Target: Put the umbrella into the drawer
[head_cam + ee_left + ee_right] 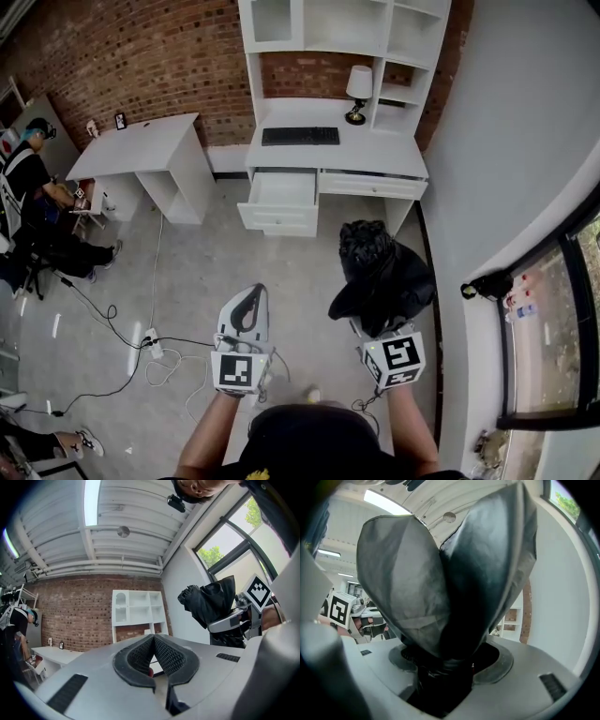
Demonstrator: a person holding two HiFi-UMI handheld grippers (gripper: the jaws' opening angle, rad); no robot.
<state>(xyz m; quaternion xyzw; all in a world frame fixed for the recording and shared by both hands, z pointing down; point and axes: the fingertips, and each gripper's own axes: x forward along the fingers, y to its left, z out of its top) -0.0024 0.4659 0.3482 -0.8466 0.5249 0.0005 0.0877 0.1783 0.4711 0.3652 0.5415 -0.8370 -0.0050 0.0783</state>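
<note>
A black folded umbrella [380, 274] stands up out of my right gripper [373, 326], which is shut on its lower end. In the right gripper view the umbrella [445, 583] fills most of the picture and hides the jaws around it. My left gripper [251, 298] is held beside it at the left, shut with nothing in it; its ribbed pads [164, 654] meet at the tip. The left gripper view also shows the umbrella [211, 601] off to the right. The white drawer [278, 199] of the desk [375, 150] ahead is pulled open.
The desk carries a black keyboard [300, 136], a lamp [357, 92] and a white shelf unit [342, 28]. A second white desk [141, 150] stands at the left, with a seated person [33, 183] beyond it. Cables and a power strip [153, 344] lie on the floor. A white wall [506, 169] runs along the right.
</note>
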